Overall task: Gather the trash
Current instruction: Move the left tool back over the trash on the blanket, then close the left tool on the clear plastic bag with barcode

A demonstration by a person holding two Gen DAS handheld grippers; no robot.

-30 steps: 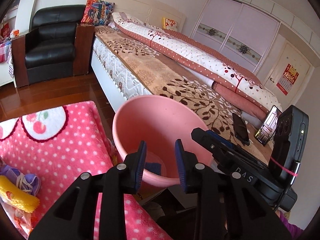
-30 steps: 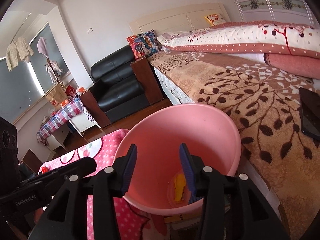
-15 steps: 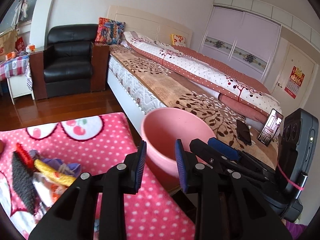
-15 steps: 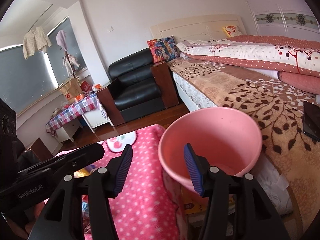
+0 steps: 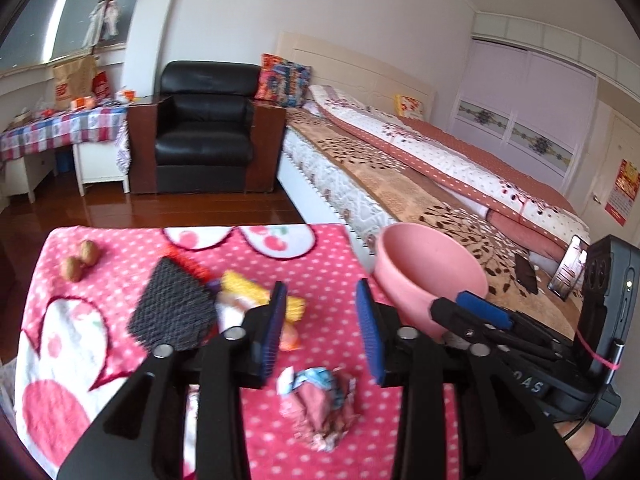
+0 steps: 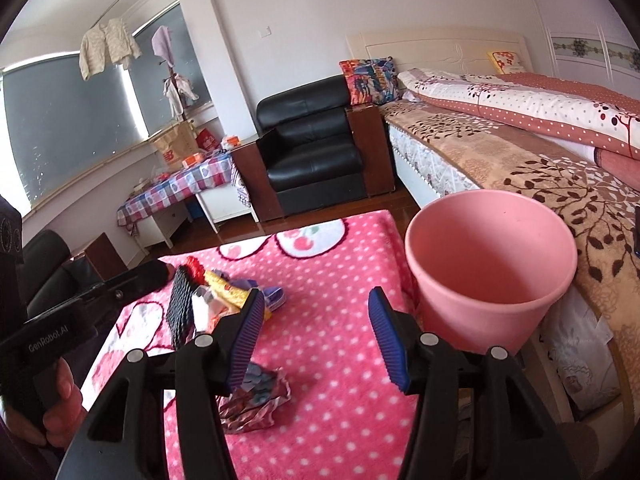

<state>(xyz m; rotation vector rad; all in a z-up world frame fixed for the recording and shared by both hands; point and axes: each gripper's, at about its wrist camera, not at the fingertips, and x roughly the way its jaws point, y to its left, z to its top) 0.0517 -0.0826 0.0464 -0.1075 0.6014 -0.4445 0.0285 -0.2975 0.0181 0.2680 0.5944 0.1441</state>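
Left wrist view: both my tongs hang over the pink polka-dot blanket [image 5: 328, 264], empty.

My left gripper [image 5: 322, 330] and right gripper [image 6: 318, 338] each gape wide, holding nothing. A crumpled pink-and-blue wrapper [image 5: 320, 406] lies on the blanket just under them; a yellow packet [image 5: 260, 292] and black mesh pad [image 5: 172, 312] lie farther in. The round pink plastic bin [image 6: 492, 268] stands beside the blanket's right edge.
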